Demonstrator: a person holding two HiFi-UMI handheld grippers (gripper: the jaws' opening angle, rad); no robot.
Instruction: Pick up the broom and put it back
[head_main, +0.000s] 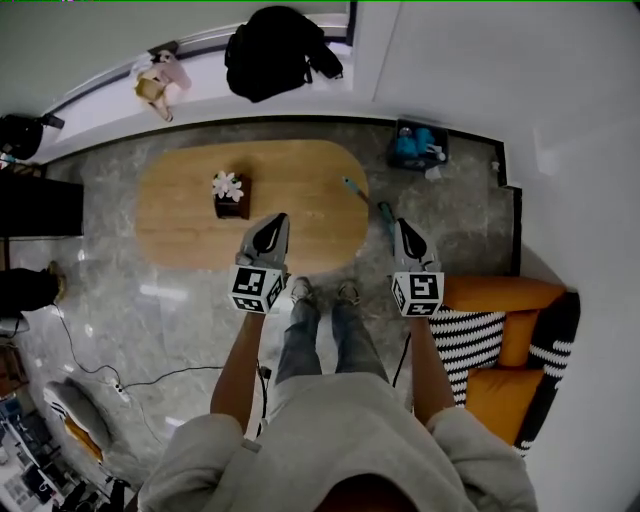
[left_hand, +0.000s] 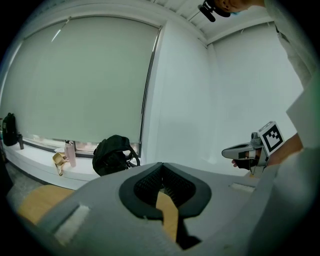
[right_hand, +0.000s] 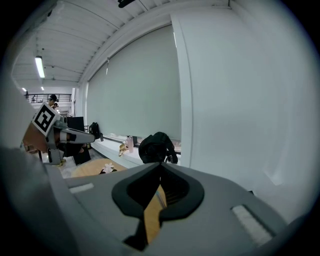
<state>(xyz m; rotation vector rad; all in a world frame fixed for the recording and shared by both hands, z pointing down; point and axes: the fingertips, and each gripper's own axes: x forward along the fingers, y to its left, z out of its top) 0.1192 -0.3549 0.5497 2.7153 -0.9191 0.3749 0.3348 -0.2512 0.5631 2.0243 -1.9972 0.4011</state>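
A thin teal stick (head_main: 366, 200), which looks like the broom's handle, lies slanted at the right end of the oval wooden table (head_main: 190, 215); its head is not visible. My left gripper (head_main: 279, 218) is held over the table's near edge, tips together, with nothing in it. My right gripper (head_main: 401, 224) hovers just right of the stick's near end, also shut and holding nothing. In the left gripper view the left gripper (left_hand: 161, 165) is shut, and the right gripper (left_hand: 226, 151) shows off to the side. The right gripper view shows the right gripper (right_hand: 161, 165) shut.
A small box with white flowers (head_main: 229, 193) stands on the table. A black backpack (head_main: 275, 50), a pink bottle and a soft toy (head_main: 158, 82) sit on the window ledge. An orange sofa with striped cushions (head_main: 505, 335) is at the right; cables (head_main: 120, 385) trail on the floor.
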